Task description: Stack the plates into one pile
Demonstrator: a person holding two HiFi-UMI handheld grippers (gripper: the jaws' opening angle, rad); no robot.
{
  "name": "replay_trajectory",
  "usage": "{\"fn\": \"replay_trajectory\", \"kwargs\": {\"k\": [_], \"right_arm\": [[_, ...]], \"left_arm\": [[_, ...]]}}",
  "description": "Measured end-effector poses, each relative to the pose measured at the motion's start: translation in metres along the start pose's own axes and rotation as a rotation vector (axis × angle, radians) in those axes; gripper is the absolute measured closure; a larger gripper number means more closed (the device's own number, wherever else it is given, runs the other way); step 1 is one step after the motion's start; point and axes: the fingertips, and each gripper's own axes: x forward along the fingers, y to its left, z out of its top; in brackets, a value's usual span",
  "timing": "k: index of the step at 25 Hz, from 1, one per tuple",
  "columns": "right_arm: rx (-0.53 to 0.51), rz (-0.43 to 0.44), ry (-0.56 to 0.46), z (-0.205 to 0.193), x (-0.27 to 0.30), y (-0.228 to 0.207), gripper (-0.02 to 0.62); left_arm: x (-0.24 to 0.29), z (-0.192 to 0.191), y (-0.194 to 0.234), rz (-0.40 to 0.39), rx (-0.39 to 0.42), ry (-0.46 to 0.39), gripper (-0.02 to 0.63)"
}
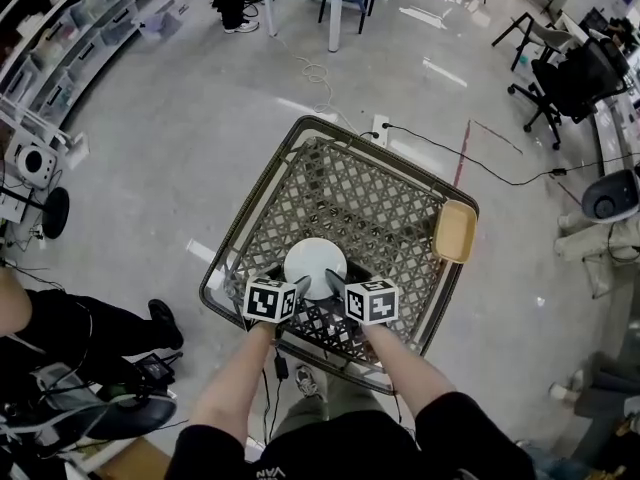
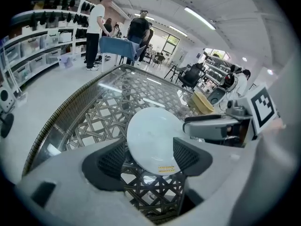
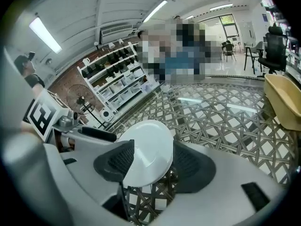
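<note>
Two claws, the left claw (image 1: 298,286) and the right claw (image 1: 336,286), sit side by side at the near rim of one white plate (image 1: 315,260). Both are released, jaws spread wide. In each gripper view the plate's near edge lies in the gap between the dark ribbed pads (image 2: 110,160), and neither pair presses on it. The plate is a smooth, glossy disc, round and so without a long axis. It lies flat just ahead of both claws, near the front edge of the desk (image 1: 340,203), with a small yellow label (image 2: 165,169) on the part of the rim closest to the left claw. The desk is a rounded square of woven brown lattice under a clear, reflective top. Beyond the right claw and off to its right, a tan tray (image 1: 455,230) rests at the desk's edge. It is oblong and shallow with a raised lip, its long axis running away from the claw along that edge. Far to the left of the left claw, shelves (image 1: 60,58) carry pale bins whose contents cannot be made out.
</note>
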Motion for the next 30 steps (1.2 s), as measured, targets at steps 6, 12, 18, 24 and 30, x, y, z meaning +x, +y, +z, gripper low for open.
{"fn": "replay_trajectory", "kwargs": {"k": [6,12,18,24,30], "right_arm": [[-0.045,-0.014,-0.072,0.013,-0.021,0.009,0.367],[-0.099,-0.036,-0.166,0.017,-0.059,0.025,0.44],[-0.118,-0.082,-0.274,0.01,-0.109,0.044,0.556],[-0.142,-0.081,-0.349,-0.001,-0.158,0.075,0.592],[-0.155,-0.07,-0.409,-0.026,-0.204,0.103,0.592]], "left_arm": [[-0.029,0.018,-0.005,0.003,0.025,-0.142,0.293],[-0.067,0.021,-0.022,-0.005,0.052,-0.267,0.298],[-0.116,0.012,-0.046,0.015,0.122,-0.397,0.495],[-0.169,-0.004,-0.07,0.012,0.172,-0.489,0.572],[-0.206,-0.043,-0.098,-0.006,0.201,-0.54,0.583]]}}
